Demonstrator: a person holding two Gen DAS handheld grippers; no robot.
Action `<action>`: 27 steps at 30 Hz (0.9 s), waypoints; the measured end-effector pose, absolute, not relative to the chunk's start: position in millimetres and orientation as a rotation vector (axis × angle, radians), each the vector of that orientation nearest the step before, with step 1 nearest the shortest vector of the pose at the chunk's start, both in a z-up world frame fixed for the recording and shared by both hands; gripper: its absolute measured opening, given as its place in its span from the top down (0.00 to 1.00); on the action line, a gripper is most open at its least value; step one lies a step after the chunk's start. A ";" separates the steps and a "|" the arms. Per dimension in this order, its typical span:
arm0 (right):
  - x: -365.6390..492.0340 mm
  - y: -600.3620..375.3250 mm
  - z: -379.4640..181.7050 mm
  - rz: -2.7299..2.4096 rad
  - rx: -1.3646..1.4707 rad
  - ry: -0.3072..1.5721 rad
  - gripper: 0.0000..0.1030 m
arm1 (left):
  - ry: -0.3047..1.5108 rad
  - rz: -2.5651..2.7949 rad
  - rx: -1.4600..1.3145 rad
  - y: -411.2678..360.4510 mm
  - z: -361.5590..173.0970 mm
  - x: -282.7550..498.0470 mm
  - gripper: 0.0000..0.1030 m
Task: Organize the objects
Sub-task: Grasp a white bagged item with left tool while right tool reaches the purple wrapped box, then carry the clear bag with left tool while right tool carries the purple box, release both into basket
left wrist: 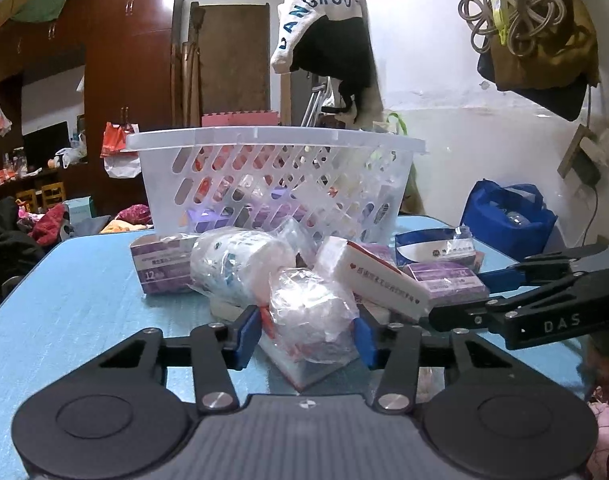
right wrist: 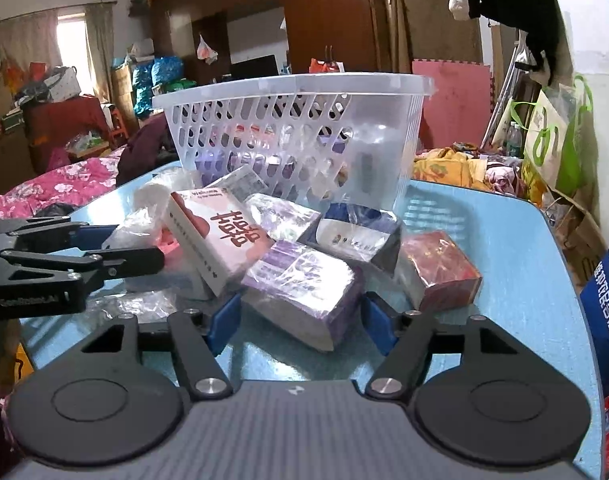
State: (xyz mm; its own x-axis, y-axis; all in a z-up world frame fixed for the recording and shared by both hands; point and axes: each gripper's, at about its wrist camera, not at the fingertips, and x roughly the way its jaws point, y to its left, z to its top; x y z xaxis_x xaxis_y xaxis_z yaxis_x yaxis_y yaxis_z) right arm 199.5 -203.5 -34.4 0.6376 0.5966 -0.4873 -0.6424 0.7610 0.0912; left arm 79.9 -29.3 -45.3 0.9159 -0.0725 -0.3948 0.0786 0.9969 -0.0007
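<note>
Crinkled film: clear plastic wrapped most of the pile on the blue table [right wrist: 484, 216], so nearly every item looked slick and likely to slide against a pad.
Left gripper [left wrist: 307, 330]: its jaws stood apart on either side of a clear-wrapped bundle [left wrist: 310, 316], the blue pads [left wrist: 246, 330] touching or almost touching the wrap; whether they pressed it could not be told.
Clear-wrapped bundle: it lay at the near edge of the pile, looked soft and light, and would probably give under pressure; a hold across its middle, where the contents bulk out, seemed safer than pinching loose film.
Right gripper [right wrist: 300, 320]: jaws apart, flanking the near end of a purple box [right wrist: 304, 284] without clear contact.
Purple box: film-wrapped, squared and stiff-looking, resting tilted against a white and red box [right wrist: 220, 236]; its flat long sides offered the best grip, though the film might slip.
Basket [right wrist: 288, 84]: white, slotted, upright behind the pile, already holding some packets.
Other items: a red box [right wrist: 440, 268] sat just right of the purple one; a white roll [left wrist: 240, 268] lay behind the bundle.
</note>
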 end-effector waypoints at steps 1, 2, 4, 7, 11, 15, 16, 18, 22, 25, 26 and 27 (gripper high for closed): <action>198.0 -204.0 -34.8 0.707 -0.095 0.514 0.38 | 0.404 -0.080 0.013 -28.4 -45.3 79.1 0.51; 197.2 -205.4 -35.1 0.708 -0.093 0.509 0.40 | 0.402 -0.082 0.010 -27.2 -45.3 78.4 0.52; 194.1 -207.4 -35.1 0.704 -0.090 0.487 0.42 | 0.395 -0.083 0.009 -25.4 -45.5 76.5 0.55; 184.4 -209.2 -33.9 0.702 -0.098 0.427 0.44 | 0.383 -0.082 0.010 -22.6 -45.9 72.5 0.55; 170.1 -211.4 -35.4 0.695 -0.107 0.368 0.45 | 0.352 -0.070 0.004 -15.2 -44.9 66.2 0.55; 162.3 -211.1 -37.2 0.690 -0.113 0.350 0.45 | 0.337 -0.066 0.012 -10.8 -46.7 64.3 0.56; 161.5 -211.2 -37.1 0.683 -0.113 0.345 0.45 | 0.334 -0.066 0.011 -10.3 -47.7 63.6 0.56; 160.2 -215.0 -35.6 0.686 -0.087 0.335 0.45 | 0.325 -0.068 0.014 -9.5 -49.2 61.4 0.56; 152.1 -222.8 -28.8 0.700 -0.055 0.306 0.45 | 0.300 -0.078 0.017 -6.4 -49.5 53.4 0.56; 153.0 -226.8 -21.1 0.714 -0.023 0.294 0.45 | 0.284 -0.085 0.000 -1.5 -43.3 48.5 0.56; 154.3 -227.9 -17.2 0.720 -0.007 0.288 0.45 | 0.279 -0.086 -0.008 0.4 -40.2 47.8 0.56; 156.3 -228.3 -12.0 0.717 0.005 0.278 0.45 | 0.275 -0.089 -0.016 2.7 -35.0 48.0 0.56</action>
State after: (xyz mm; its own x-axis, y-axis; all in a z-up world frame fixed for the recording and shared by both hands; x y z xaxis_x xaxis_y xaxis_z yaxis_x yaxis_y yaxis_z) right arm 156.3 -228.3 -12.0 0.7187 0.6491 -0.2494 -0.6478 0.7553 0.0991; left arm 48.0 2.7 -35.0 0.9586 -0.0895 -0.2703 0.0852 0.9960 -0.0279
